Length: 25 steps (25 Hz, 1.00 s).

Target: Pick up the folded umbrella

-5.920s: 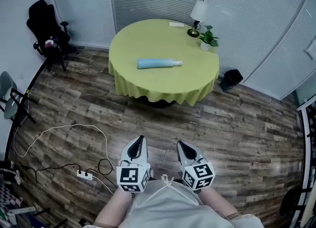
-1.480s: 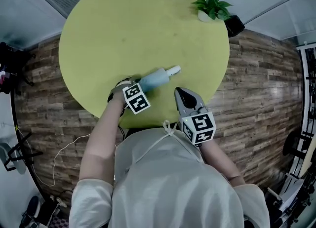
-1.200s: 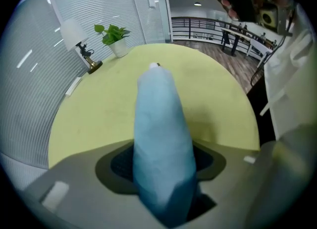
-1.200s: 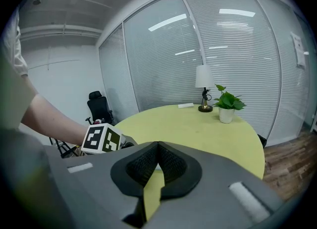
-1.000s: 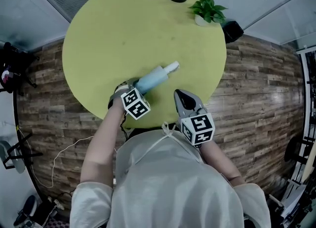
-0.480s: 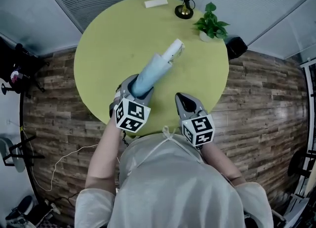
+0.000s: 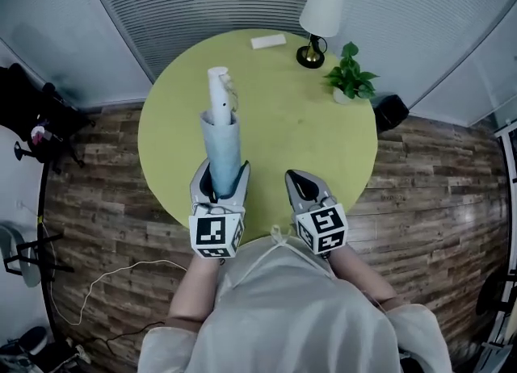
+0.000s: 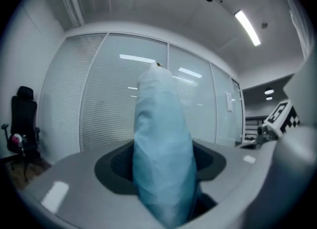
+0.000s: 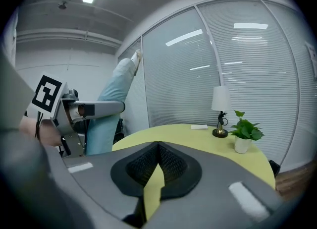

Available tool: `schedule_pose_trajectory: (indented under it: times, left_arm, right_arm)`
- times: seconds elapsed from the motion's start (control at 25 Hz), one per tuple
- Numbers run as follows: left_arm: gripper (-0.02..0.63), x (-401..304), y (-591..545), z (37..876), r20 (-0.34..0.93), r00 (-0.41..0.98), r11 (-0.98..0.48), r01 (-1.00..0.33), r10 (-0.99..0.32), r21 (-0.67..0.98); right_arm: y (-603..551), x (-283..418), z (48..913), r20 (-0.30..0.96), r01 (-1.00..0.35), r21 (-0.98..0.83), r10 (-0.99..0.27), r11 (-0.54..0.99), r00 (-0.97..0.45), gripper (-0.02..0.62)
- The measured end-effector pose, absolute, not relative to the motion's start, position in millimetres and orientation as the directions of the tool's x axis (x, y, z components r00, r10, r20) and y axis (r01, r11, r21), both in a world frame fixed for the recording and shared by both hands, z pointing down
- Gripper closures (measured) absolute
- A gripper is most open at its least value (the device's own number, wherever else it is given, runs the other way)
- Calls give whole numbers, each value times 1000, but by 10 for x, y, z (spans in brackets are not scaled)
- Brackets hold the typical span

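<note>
1. Pale-blue folded umbrella [image 7: 220, 141] is now clear of the desk [image 7: 323, 145] and stands nearly upright at centre-left of the head view, white handle [image 7: 218, 89] on top. One and a half seconds ago it lay flat on the cloth; half a second ago it leaned toward upper right.
2. Left gripper [image 7: 220, 179] has risen and rolled: its marker cube now faces the camera squarely. Jaws pinch the umbrella [image 8: 161, 158] near its lower end.
3. Right gripper [image 7: 296, 179] is almost where it was, low at centre. Its jaws [image 9: 158, 146] are pressed together at the tips with nothing between them; only a sliver of yellow cloth shows below.
4. Head view has tilted up: more wall and less of the person's torso than before.
5. Surface: round desk under a yellow-green cloth. At its far edge stand a lamp [image 7: 319, 16], a potted plant [image 7: 351, 81] and a flat white item [image 7: 267, 41].
6. Room: wood-plank floor [image 7: 436, 202], blind-covered glass walls [image 7: 226, 0], a black chair [image 7: 32, 113] at left, a black bin [image 7: 392, 111] right of the desk, and a white cable [image 7: 105, 278] at lower left.
7. Hidden: the umbrella's lower end sits behind the left jaws. The near desk edge is covered by grippers and torso. The flat white item is too small to identify.
</note>
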<state>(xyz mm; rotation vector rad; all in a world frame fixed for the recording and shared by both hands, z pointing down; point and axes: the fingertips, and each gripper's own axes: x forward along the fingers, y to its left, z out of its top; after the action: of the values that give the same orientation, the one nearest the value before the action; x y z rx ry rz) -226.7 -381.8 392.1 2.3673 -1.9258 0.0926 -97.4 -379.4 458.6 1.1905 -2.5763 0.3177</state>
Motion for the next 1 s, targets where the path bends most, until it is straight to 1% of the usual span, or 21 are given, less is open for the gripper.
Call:
schedule_pose_trajectory:
  times: [0.08,0.24,0.4,0.6,1.0]
  left_arm:
    - [324,-2295,-3804,3921,92,171,-166,-984,-981,63]
    - [324,-2322,-3817,3973,118,158,-150,-986,-980,67]
    - [324,-2328,-3830,3982,127,159,-151,-986,-979,67]
    - [324,-2307,-3857,3985,130,170,-160,-984,-977,82]
    - [324,-2250,-3853,3995,134,198,-187,-978,-971,90]
  right_arm:
    - [-3830,-953,4570,340,-765,-74,-705,640,-622,597]
    - [-3852,-969,4555,360,-748,-44,-688,662,-630,597]
    - [-3863,-989,4500,351,-747,-27,-693,664,-629,597]
    - [-3896,-934,4472,355,-776,3,-726,631,-589,597]
    - [-3893,-995,4367,338,-788,6,-743,616,-578,597]
